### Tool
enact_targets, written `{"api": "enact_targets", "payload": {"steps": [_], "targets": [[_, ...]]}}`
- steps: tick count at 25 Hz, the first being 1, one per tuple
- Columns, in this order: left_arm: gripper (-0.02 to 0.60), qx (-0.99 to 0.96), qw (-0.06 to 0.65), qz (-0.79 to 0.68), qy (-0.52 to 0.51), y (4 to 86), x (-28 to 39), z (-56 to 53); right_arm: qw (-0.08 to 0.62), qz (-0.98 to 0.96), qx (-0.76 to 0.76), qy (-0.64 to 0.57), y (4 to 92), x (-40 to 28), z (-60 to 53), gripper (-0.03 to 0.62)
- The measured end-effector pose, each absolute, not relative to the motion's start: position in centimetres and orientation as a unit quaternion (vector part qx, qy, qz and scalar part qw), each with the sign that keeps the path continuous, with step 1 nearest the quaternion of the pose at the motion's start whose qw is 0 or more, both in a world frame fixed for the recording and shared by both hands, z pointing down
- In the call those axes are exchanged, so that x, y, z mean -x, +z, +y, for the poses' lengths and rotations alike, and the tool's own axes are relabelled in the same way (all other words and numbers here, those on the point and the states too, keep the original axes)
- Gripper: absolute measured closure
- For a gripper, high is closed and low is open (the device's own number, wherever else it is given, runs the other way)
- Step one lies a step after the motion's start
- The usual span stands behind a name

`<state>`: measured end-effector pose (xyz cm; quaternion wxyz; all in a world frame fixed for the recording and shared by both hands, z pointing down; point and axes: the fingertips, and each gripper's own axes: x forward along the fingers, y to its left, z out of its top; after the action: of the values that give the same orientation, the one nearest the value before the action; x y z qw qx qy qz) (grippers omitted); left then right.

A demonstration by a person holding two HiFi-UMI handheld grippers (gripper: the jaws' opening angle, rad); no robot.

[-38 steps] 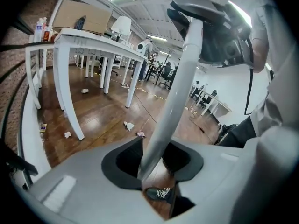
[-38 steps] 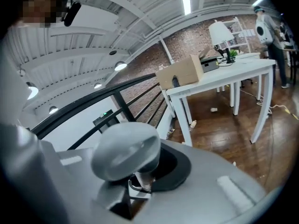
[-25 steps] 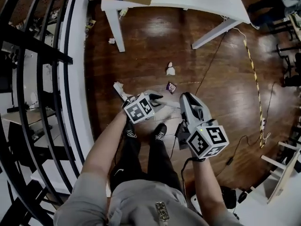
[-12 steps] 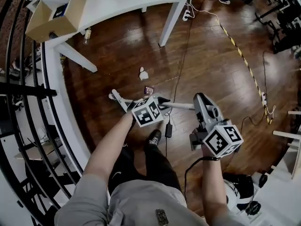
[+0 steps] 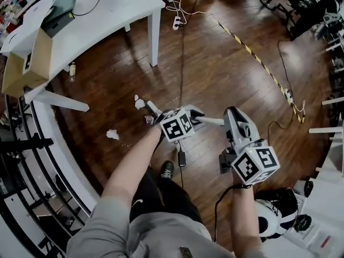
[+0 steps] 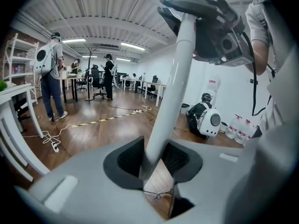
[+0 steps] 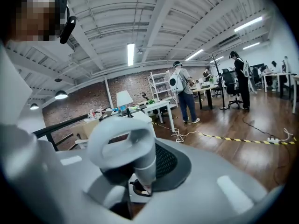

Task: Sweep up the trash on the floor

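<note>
Both grippers hold one white broom. In the head view my left gripper [image 5: 194,115] is shut on the shaft [image 5: 213,121], and its jaws have closed a little further on it in the last second. In the left gripper view the shaft [image 6: 174,85] rises from between the left gripper [image 6: 152,161] pads. My right gripper [image 5: 231,116] is shut on the loop handle [image 7: 122,141] at the shaft's top end, seen between the right gripper [image 7: 140,174] jaws. The broom's lower end [image 5: 153,108] points toward the trash: two crumpled white papers [image 5: 139,103] [image 5: 112,135] and a small purple wrapper [image 5: 149,120].
A white table [image 5: 115,15] with a cardboard box [image 5: 24,63] stands at upper left, and a black railing [image 5: 32,160] runs along the left. Cables, a power strip [image 5: 176,21], a charger [image 5: 181,157] and striped tape [image 5: 258,61] lie on the wood floor. People stand by desks far off.
Both grippers have swung across the room with the broom. The table has slid to the upper left of the view, and the trash now lies left of the left gripper.
</note>
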<state>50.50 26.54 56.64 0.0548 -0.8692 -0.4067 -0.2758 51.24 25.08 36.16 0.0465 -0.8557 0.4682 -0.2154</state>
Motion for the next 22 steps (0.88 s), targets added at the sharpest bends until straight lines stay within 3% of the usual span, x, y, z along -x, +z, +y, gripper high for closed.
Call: {"api": "enact_targets", "payload": {"steps": [9,22], "targets": [[0.476,0.847,0.019,-0.429,-0.313,62.2,-50.8,23.3,0.041,0.451,0.848,-0.274,41.8,-52.8,20.5,0.546],[0.476,0.860,-0.020,-0.330,-0.389,65.7,-37.8,8.8,0.054,0.559,0.760,-0.328,45.8,-42.4,6.4,0.546]]}}
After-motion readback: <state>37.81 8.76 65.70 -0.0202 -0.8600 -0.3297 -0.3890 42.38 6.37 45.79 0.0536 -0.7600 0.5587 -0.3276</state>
